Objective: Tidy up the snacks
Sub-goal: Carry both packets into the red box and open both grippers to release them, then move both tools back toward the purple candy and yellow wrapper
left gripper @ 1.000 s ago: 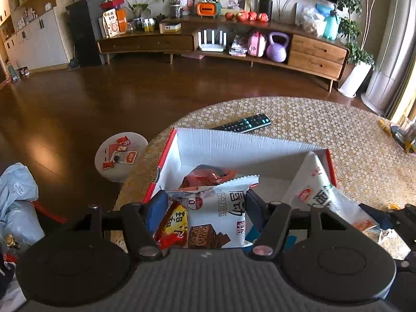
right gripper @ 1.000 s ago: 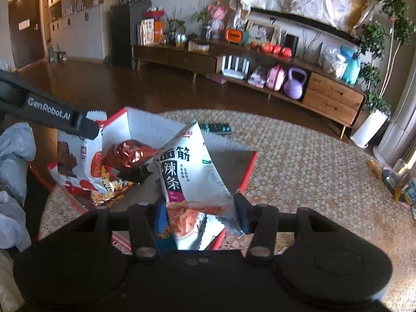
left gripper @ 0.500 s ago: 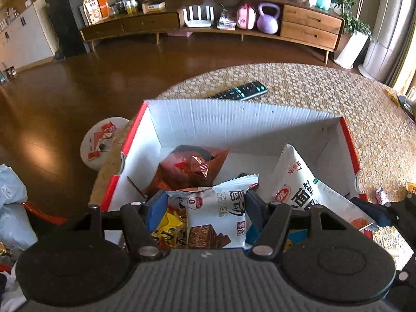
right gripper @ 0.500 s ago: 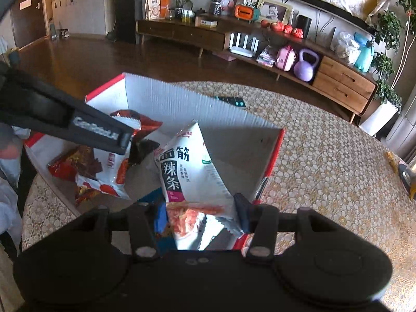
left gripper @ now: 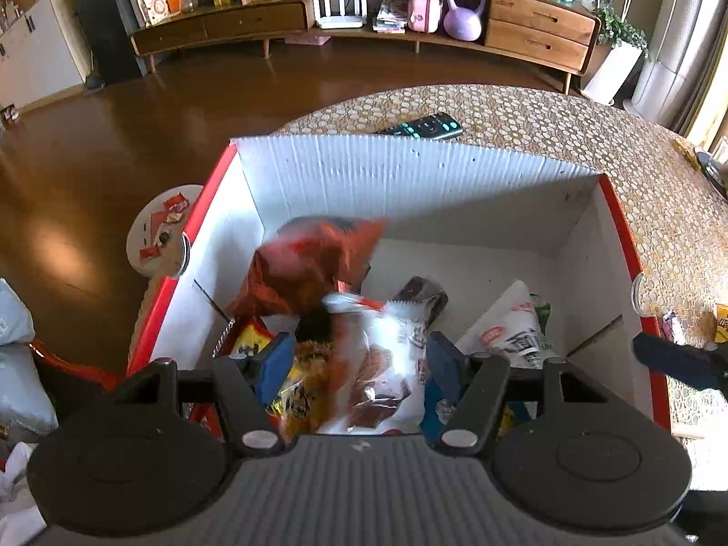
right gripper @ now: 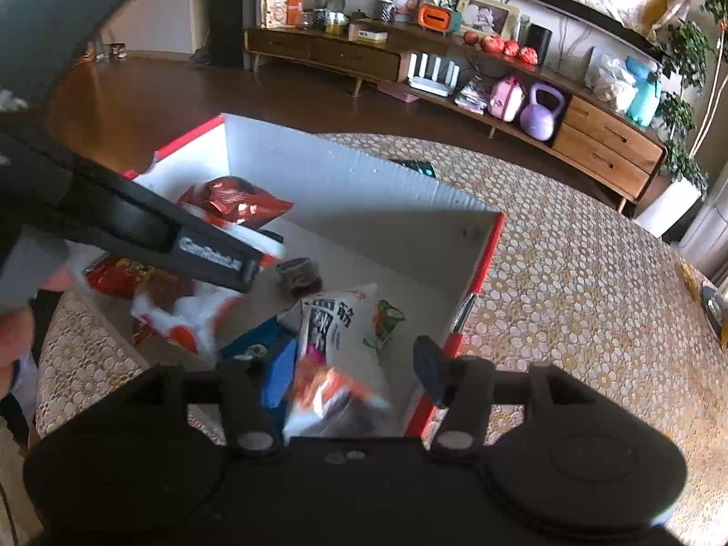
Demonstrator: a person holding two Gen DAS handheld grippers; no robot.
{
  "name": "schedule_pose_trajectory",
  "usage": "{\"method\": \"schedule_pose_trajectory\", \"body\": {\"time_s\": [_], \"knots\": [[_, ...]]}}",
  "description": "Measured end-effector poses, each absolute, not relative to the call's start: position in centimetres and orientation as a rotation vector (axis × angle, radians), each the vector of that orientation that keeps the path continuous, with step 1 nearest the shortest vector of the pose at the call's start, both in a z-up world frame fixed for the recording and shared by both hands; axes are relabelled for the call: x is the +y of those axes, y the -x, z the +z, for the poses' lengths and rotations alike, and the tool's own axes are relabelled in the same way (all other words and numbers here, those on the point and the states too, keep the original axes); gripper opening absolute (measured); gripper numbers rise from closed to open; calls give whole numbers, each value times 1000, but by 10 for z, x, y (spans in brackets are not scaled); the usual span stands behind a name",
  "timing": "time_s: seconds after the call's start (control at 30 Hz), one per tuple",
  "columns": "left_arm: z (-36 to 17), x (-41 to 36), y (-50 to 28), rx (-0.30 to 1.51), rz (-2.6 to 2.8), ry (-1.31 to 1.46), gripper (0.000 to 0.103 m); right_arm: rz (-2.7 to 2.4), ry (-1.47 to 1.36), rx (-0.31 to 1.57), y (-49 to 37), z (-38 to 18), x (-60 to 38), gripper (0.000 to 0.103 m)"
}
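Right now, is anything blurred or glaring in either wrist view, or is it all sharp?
Left wrist view: the chocolate-print packet and the red bag are motion-smeared, while the box and the room are sharp; a glare patch sits on the wooden floor; the sideboard bows from the fisheye. Right wrist view: the white packet smears at its near end; the rest is sharp.
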State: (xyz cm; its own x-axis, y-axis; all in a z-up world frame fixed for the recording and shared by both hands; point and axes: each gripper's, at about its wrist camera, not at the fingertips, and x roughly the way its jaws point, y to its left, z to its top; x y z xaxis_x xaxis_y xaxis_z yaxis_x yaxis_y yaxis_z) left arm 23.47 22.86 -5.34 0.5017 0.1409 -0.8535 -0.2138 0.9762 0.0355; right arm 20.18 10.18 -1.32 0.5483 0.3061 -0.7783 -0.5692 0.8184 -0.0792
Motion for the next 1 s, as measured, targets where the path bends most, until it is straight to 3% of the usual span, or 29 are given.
{"method": "schedule_pose_trajectory", "body": {"time_s": [0.13,0.23,0.53,0.67,0.83,1.0], "knots": [[-50,228,-230,1018,216,90,67,532,335,824,-196,-4,99,71],[-43,226,-223,997,216,94,75,531,321,813,-193,4,92,76],[-23,215,-200,950,215,77,75,521,278,777,-179,24,74,96],[-14,209,-188,923,206,71,75,515,268,752,-171,33,64,101],[-3,198,-172,891,185,65,82,522,255,730,-159,44,51,102],[8,185,-157,858,138,81,83,529,242,695,-147,55,29,103]]}}
